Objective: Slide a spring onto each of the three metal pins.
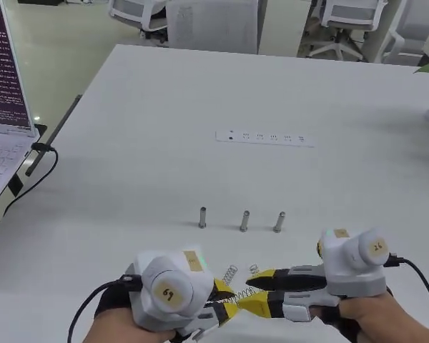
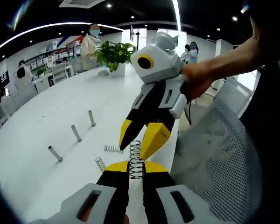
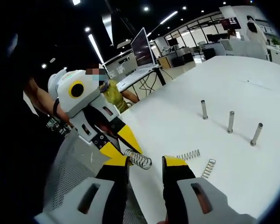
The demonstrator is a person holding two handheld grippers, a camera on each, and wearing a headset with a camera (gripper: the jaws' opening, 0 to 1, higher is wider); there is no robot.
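Three metal pins (image 1: 202, 217) (image 1: 244, 221) (image 1: 279, 222) stand upright in a row on the white table (image 1: 164, 128), all bare. My left gripper (image 1: 225, 304) is shut on a spring (image 1: 234, 295) just above the table's near edge. In the left gripper view the spring (image 2: 136, 159) stands pinched between its yellow tips (image 2: 136, 169). My right gripper (image 1: 247, 291) faces it tip to tip and is open, its jaws either side of the spring's free end (image 3: 140, 159). Two loose springs (image 1: 229, 272) (image 1: 254, 269) lie in front of the pins.
An open laptop (image 1: 0, 107) with a black cable (image 1: 36, 171) sits at the left edge. A white power strip (image 1: 264, 137) lies beyond the pins. Office chairs (image 1: 214, 25) stand past the far edge. A potted plant (image 2: 113, 53) is at the table's right end.
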